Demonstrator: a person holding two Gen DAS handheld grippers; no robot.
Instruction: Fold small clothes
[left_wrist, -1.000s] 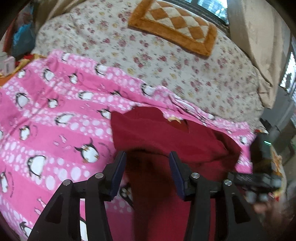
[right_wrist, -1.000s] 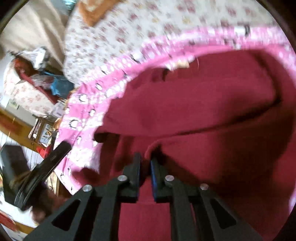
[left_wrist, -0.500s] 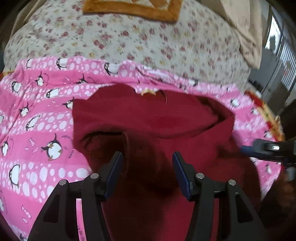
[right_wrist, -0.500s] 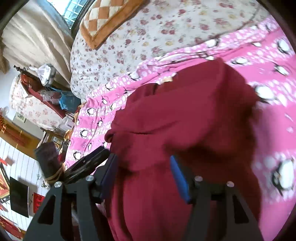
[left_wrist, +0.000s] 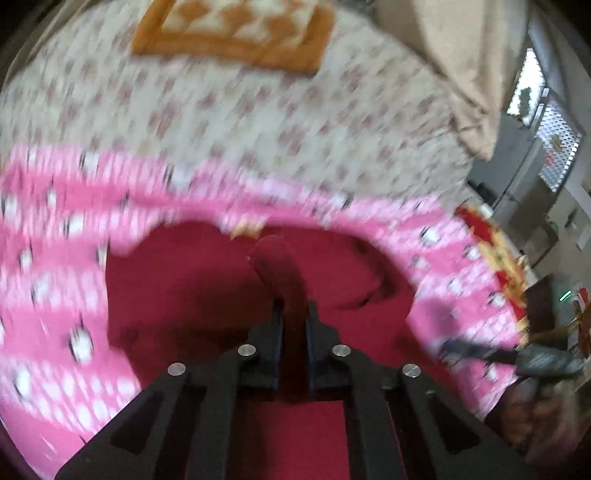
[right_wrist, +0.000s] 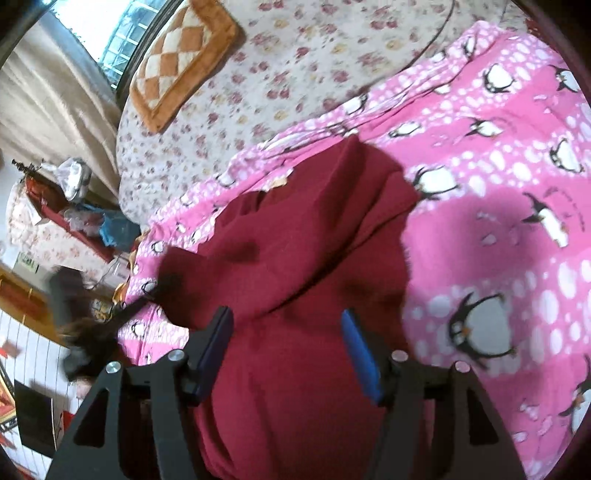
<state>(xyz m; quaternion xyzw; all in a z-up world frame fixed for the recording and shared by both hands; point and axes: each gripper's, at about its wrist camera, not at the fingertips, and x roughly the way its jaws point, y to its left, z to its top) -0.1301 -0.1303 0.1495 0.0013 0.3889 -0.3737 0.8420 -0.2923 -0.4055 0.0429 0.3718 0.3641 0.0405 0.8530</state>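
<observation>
Red top (right_wrist: 295, 258) on pink penguin blanket (right_wrist: 498, 184), left claw (left_wrist: 293, 325) pinching a fold, right claw (right_wrist: 286, 332) wide apart at 6 o'clock, gripping nothing.

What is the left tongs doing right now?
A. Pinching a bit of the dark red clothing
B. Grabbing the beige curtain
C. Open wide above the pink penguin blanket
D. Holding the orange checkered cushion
A: the left tongs are closed tight with a fold of the dark red clothing squeezed between them.
</observation>
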